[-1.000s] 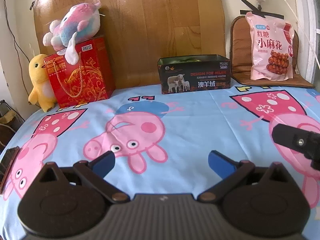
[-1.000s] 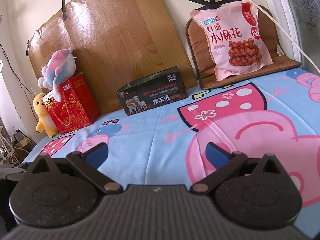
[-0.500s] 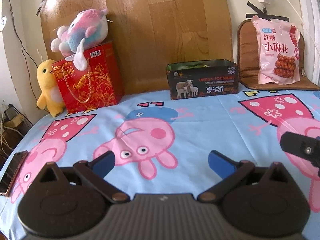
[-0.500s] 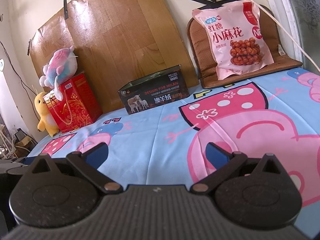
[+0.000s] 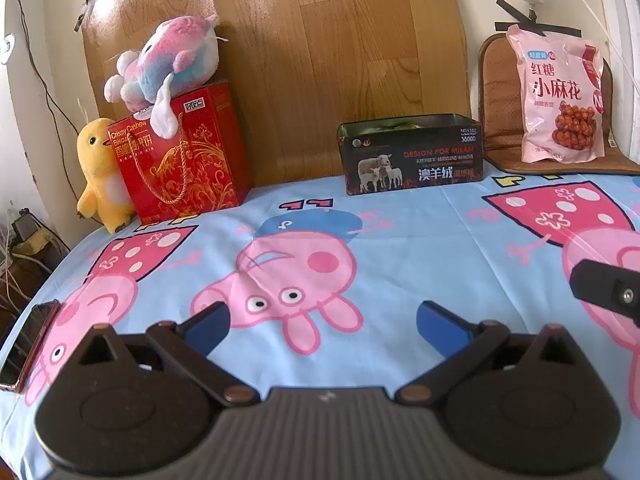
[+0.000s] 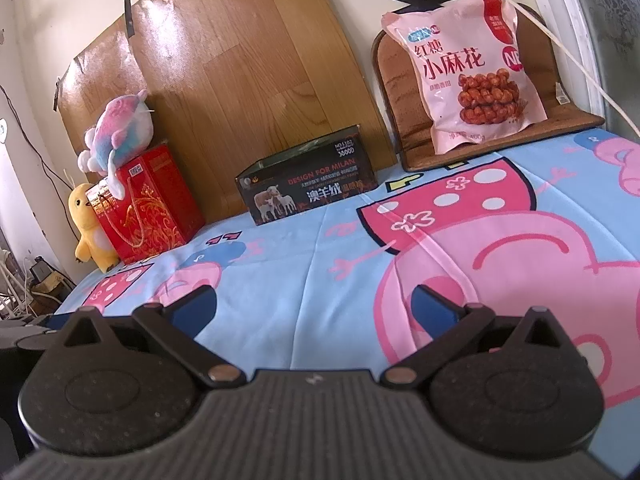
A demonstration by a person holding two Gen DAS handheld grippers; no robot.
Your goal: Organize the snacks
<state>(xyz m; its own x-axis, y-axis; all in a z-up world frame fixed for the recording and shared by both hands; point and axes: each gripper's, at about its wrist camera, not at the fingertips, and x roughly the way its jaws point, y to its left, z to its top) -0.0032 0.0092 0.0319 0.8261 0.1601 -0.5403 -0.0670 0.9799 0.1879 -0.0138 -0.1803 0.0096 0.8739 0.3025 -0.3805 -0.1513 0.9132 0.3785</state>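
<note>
Pink plastic snack bag point(image 6: 466, 76) propped upright on brown woven seat cushion point(image 6: 404, 120) at bed's far right, black open-topped tin box point(image 5: 412, 154) mid-back, red gift bag point(image 5: 180, 156) with plush toys far left, wooden board point(image 5: 304, 60) against wall, cartoon-pig blue bedsheet point(image 5: 420, 240), left gripper point(image 5: 322, 322) and right gripper point(image 6: 314, 306) both spread wide, holding nothing.

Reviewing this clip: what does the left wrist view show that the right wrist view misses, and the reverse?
Only the left wrist view shows a phone at the bed's left edge and green contents inside the black tin.

Only the right wrist view shows the frosted window at far right.

Both show the pink snack bag leaning on the brown cushion, the red gift bag, two plush toys, and open, empty grippers: left, right.
</note>
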